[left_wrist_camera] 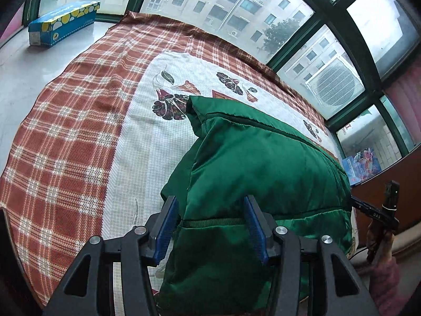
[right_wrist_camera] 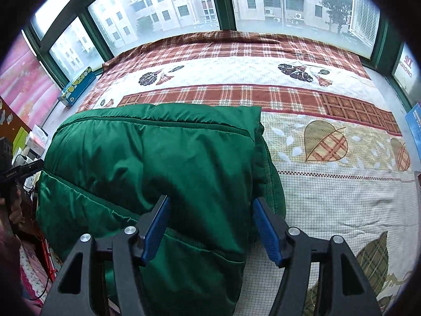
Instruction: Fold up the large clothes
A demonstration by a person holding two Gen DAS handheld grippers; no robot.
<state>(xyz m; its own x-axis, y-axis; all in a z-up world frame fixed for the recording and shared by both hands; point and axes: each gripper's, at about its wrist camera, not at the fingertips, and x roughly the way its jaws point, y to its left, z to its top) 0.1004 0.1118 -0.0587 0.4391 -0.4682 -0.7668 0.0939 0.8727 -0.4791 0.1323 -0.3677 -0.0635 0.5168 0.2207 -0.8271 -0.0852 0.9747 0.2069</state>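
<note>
A green padded jacket lies folded into a thick bundle on a plaid and floral blanket; it also shows in the right wrist view. My left gripper has its jaws wide apart, with the near left part of the jacket between them. My right gripper also has its jaws wide apart around the near right corner of the bundle. Whether either pair of blue pads presses the fabric, I cannot tell. The right gripper's body shows at the right edge of the left wrist view.
A blue tissue box stands on the windowsill at the far left; it also shows in the right wrist view. Green-framed windows surround the bed. Shelves with small items stand at the left. The blanket extends to the right.
</note>
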